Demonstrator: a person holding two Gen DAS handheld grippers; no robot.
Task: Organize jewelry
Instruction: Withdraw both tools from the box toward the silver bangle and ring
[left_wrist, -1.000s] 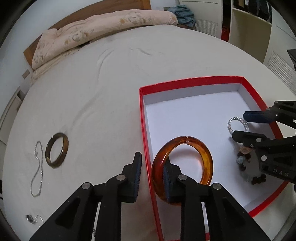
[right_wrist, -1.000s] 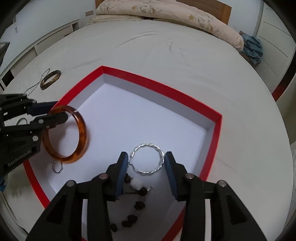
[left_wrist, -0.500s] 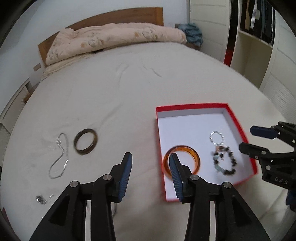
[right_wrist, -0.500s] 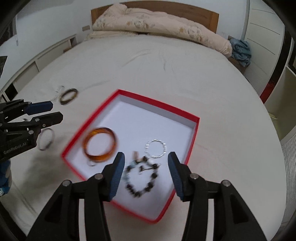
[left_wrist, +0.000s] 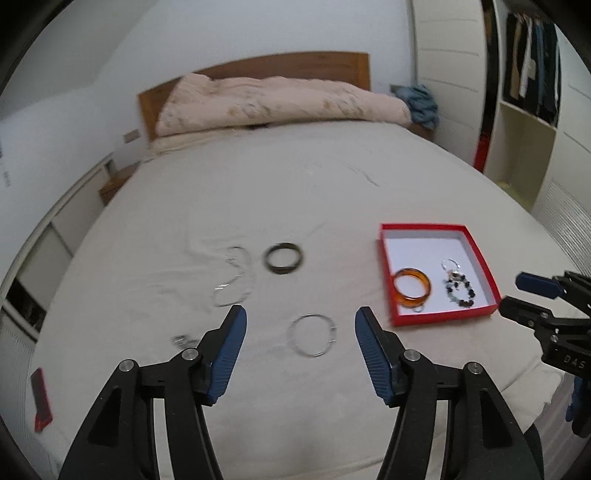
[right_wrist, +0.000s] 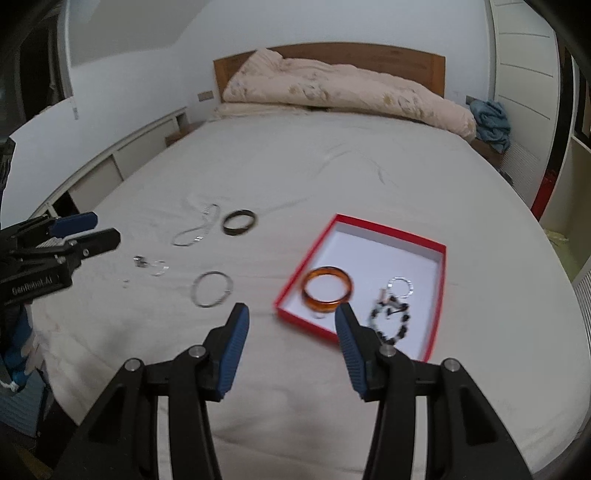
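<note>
A red box (left_wrist: 484, 266) (right_wrist: 310, 251) lies on the white bed. Inside it lie an amber bangle (left_wrist: 412, 288) (right_wrist: 327, 290), a bead bracelet (left_wrist: 460, 291) (right_wrist: 391, 325) and a thin silver ring (left_wrist: 451, 263) (right_wrist: 400, 286). On the sheet lie a silver hoop (left_wrist: 313, 334) (right_wrist: 212, 288), a dark bangle (left_wrist: 283, 258) (right_wrist: 239, 221), a silver chain (left_wrist: 233, 277) (right_wrist: 197, 226) and small silver pieces (left_wrist: 181, 341) (right_wrist: 149, 263). My left gripper (left_wrist: 299, 336) (right_wrist: 88, 229) is open and empty, above the hoop. My right gripper (right_wrist: 291, 325) (left_wrist: 524, 295) is open and empty, at the box's near edge.
A folded pink quilt (left_wrist: 273, 103) lies against the wooden headboard (left_wrist: 258, 64). A wardrobe with shelves (left_wrist: 524, 110) stands on the right. A blue cloth (left_wrist: 419, 103) lies beside the bed. A red object (left_wrist: 40, 398) lies at the bed's left edge.
My left gripper let go of the amber bangle, which now lies flat in the box. Both grippers pulled back and up from the box and opened wider.
</note>
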